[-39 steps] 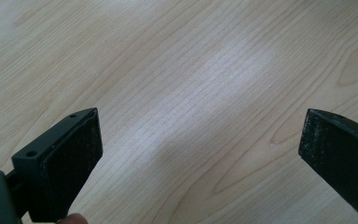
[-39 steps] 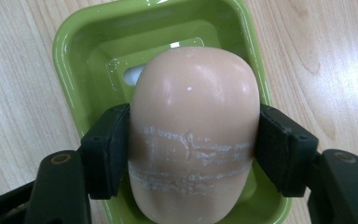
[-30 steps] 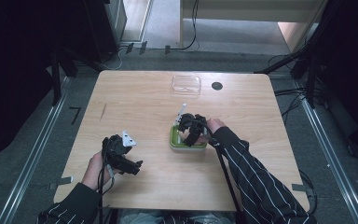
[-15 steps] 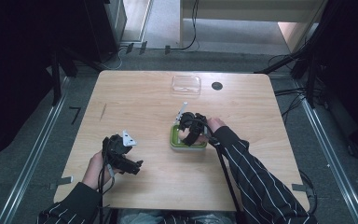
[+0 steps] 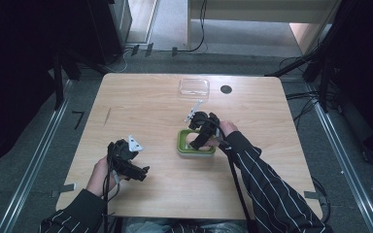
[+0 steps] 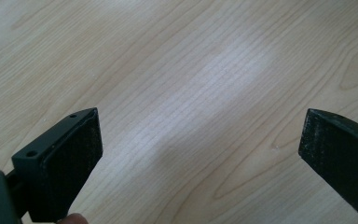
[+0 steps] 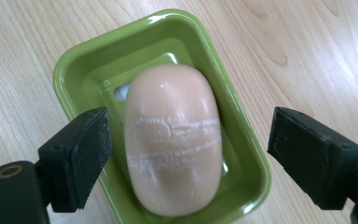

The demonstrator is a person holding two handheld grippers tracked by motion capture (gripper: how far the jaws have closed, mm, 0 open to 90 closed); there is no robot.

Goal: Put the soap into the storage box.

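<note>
The jaws of the right hand-held gripper [image 7: 189, 154] have just been opened wide; the pale pink oval soap bar [image 7: 172, 140] is released inside the green plastic soap dish [image 7: 70, 77], near the worktop's middle, so placing seems finished.

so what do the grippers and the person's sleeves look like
Both are black. The left gripper carries a pale grey three-cornered plate on top, and so does the right gripper. Each has two blocky black fingers with rough, textured pads; one finger shows small screw holes. A black cable trails from each. The sleeves are dark with thin white pinstripes.
</note>
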